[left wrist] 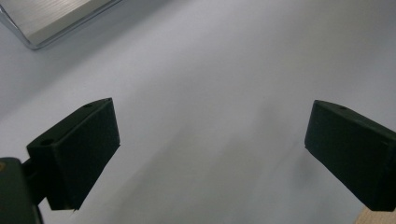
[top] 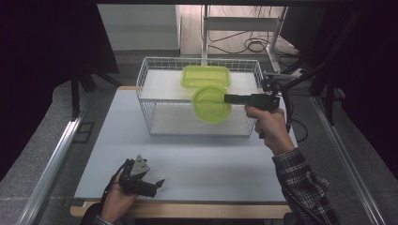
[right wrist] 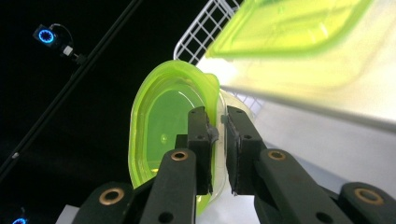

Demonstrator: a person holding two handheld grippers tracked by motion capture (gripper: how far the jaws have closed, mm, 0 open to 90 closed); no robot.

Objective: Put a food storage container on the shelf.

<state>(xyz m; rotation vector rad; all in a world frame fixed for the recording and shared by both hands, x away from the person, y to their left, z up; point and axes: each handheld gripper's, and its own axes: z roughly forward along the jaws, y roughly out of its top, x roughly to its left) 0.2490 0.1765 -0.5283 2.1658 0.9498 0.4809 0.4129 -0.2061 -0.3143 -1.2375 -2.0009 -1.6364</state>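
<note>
Sitting idle at the near left, the left gripper rests on the grey table with its jaws spread wide and nothing but bare tabletop between them in the left gripper view.

Moving right to the middle, there's a white wire rack at the far side of the table. A rectangular green container sits on its upper shelf, toward the far right of that shelf.

Just in front of it is the thing being handled — a round green container, held up at the near edge of the upper shelf, tilted so its lid faces the camera. It looks clear of the shelf board, though I can't tell if it brushes the wire edge.

Over on the right, the right gripper comes in from the right and has its jaws clamped on the round container's rim — the right gripper view shows the pads pinching the thin lip with the tub hanging off to the left.

My guess on handling: thin translucent plastic, very light, a bit flexy and slick. A rim pinch like this works, but the lip could bend or slide out if it gets swung around. Gripping where lid and tub overlap seems the stiffest spot; squeezing harder would probably just deform it.
</note>
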